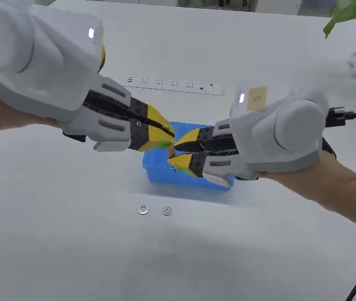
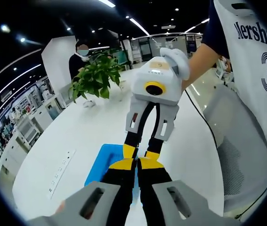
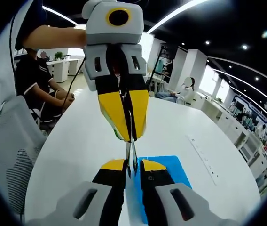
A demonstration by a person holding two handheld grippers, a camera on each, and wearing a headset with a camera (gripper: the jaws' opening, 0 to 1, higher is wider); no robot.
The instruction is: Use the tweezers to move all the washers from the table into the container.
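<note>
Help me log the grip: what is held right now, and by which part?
The left gripper holds the tweezers by their back end, clamped between its jaws; the tips reach between the jaws of the right gripper, whose hold cannot be told.

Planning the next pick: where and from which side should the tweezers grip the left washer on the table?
Take the left washer by its rim, one tweezers tip through the hole and one outside, coming straight down from above: it lies flat on the table, so a sideways approach would likely find no edge to pinch.
</note>
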